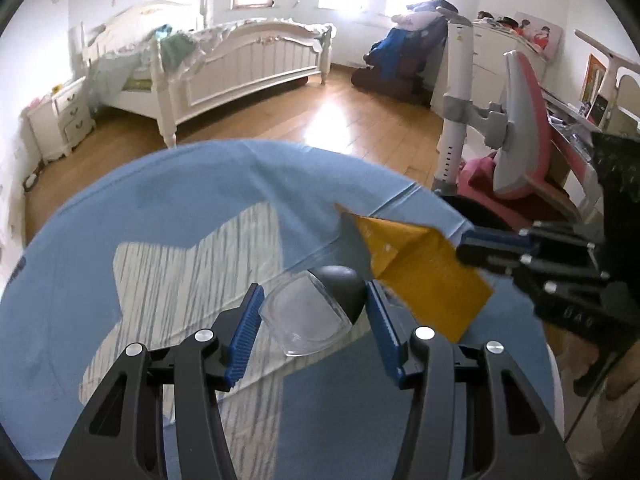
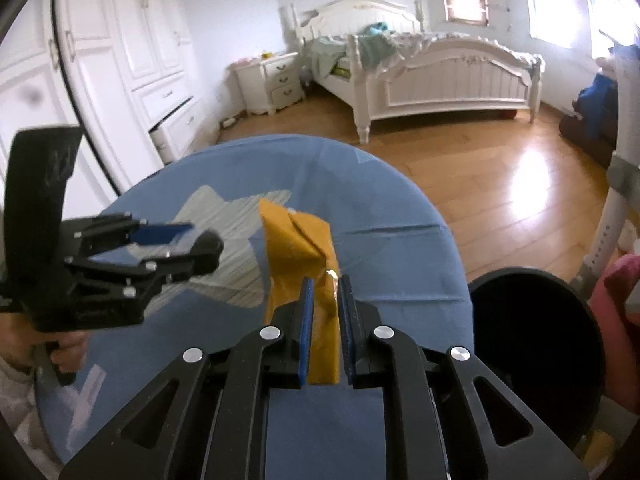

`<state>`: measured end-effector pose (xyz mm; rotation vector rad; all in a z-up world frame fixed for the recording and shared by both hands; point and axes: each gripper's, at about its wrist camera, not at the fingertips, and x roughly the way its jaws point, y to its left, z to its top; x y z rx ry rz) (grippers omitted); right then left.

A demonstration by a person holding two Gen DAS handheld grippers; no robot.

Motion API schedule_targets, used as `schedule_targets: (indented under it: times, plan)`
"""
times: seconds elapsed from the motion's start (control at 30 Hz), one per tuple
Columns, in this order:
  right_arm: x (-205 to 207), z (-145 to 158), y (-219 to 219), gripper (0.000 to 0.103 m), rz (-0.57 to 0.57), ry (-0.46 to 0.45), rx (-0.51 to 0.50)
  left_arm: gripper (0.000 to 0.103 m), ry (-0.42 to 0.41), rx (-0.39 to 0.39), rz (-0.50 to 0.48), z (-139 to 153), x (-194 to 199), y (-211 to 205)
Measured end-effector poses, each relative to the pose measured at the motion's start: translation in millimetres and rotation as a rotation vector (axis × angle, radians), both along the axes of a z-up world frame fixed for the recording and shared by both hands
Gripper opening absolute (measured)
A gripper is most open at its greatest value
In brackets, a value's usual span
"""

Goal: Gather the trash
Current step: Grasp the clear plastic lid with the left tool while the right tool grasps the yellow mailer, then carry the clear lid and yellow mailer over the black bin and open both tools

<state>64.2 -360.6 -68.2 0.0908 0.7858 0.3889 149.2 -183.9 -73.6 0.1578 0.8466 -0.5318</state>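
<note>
My right gripper (image 2: 325,280) is shut on a yellow padded envelope (image 2: 298,248) and holds it above the blue-covered round table (image 2: 380,256). The envelope also shows in the left wrist view (image 1: 424,268), with the right gripper (image 1: 464,244) at its right end. My left gripper (image 1: 314,300) is open, its blue pads either side of a clear plastic cup (image 1: 308,320) with a dark lid (image 1: 342,286) lying on its side on the table (image 1: 160,200). I cannot tell if the pads touch the cup. A black bin (image 2: 536,352) stands just right of the table.
A white bed (image 2: 424,76), nightstand (image 2: 272,80) and wardrobe (image 2: 120,52) stand across the wooden floor. A pink and grey chair (image 1: 520,132) and a desk are to the right of the table. The left gripper shows in the right wrist view (image 2: 176,240).
</note>
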Motion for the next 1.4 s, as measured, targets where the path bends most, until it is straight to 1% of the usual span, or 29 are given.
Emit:
schedule_targets:
  times: [0.07, 0.1, 0.13, 0.17, 0.2, 0.23, 0.33, 0.37, 0.4, 0.43, 0.47, 0.5, 0.53, 0.57, 0.67, 0.7, 0.8, 0.9, 1.0, 1.1, 1.2, 1.33, 1.4]
  plan:
    - [1, 0, -4, 0.014, 0.001, 0.015, 0.005, 0.052, 0.000, -0.014, 0.003, 4, 1, -4]
    - [4, -1, -3, 0.016, 0.009, 0.031, -0.005, 0.052, 0.001, -0.016, 0.006, 4, 1, -5]
    - [5, -2, -3, 0.035, 0.013, 0.036, -0.010, 0.052, 0.004, -0.019, 0.010, 5, 1, -4]
    - [8, -2, -2, 0.069, 0.009, 0.041, -0.009, 0.052, 0.010, -0.022, 0.014, 5, 1, -4]
    - [12, -3, -2, 0.081, 0.003, 0.040, 0.002, 0.052, 0.013, -0.024, 0.024, 4, 1, -2]
    - [15, -3, -1, 0.085, 0.009, 0.034, 0.018, 0.052, 0.013, -0.023, 0.037, 4, 1, 0]
    - [30, -7, 5, 0.085, 0.037, 0.083, 0.034, 0.052, 0.023, -0.022, 0.075, 2, 2, 8]
    - [34, -8, 11, 0.084, 0.056, 0.098, 0.019, 0.052, 0.027, -0.023, 0.092, 2, 3, 11]
    - [38, -11, 19, 0.080, 0.077, 0.111, -0.015, 0.052, 0.028, -0.024, 0.103, 3, 4, 13]
    - [42, -14, 25, 0.062, 0.085, 0.123, -0.061, 0.052, 0.027, -0.025, 0.116, 4, 4, 16]
    - [45, -19, 31, 0.049, 0.088, 0.135, -0.098, 0.052, 0.024, -0.025, 0.126, 6, 4, 18]
    - [45, -22, 34, 0.045, 0.093, 0.136, -0.119, 0.052, 0.022, -0.026, 0.130, 8, 4, 20]
    - [43, -23, 37, 0.025, 0.113, 0.126, -0.121, 0.052, 0.020, -0.027, 0.132, 11, 3, 21]
    - [41, -23, 37, 0.011, 0.116, 0.123, -0.115, 0.052, 0.014, -0.027, 0.133, 13, 3, 21]
    - [28, -14, 23, 0.011, 0.090, 0.054, -0.041, 0.052, 0.003, -0.040, 0.124, 23, 2, 18]
    - [20, -8, 11, 0.011, 0.064, 0.024, -0.002, 0.052, 0.003, -0.046, 0.118, 25, 3, 16]
    - [-3, 8, -21, 0.011, -0.011, -0.050, 0.060, 0.052, -0.018, -0.072, 0.075, 38, 1, -2]
    - [-24, 19, -56, 0.011, -0.101, -0.099, 0.085, 0.052, -0.022, -0.106, 0.027, 45, 2, -25]
    - [-43, 24, -91, 0.011, -0.216, -0.134, 0.058, 0.052, -0.017, -0.141, -0.019, 50, 1, -51]
    - [-57, 22, -119, 0.011, -0.307, -0.147, 0.043, 0.052, -0.019, -0.167, -0.077, 53, -1, -86]
    - [-67, 16, -138, 0.011, -0.375, -0.154, 0.009, 0.052, -0.020, -0.194, -0.146, 53, -3, -124]
    - [-71, 3, -155, 0.011, -0.436, -0.165, -0.057, 0.052, 0.001, -0.232, -0.213, 50, 0, -158]
    - [-70, -5, -162, 0.011, -0.453, -0.152, -0.062, 0.052, 0.015, -0.247, -0.238, 46, 2, -171]
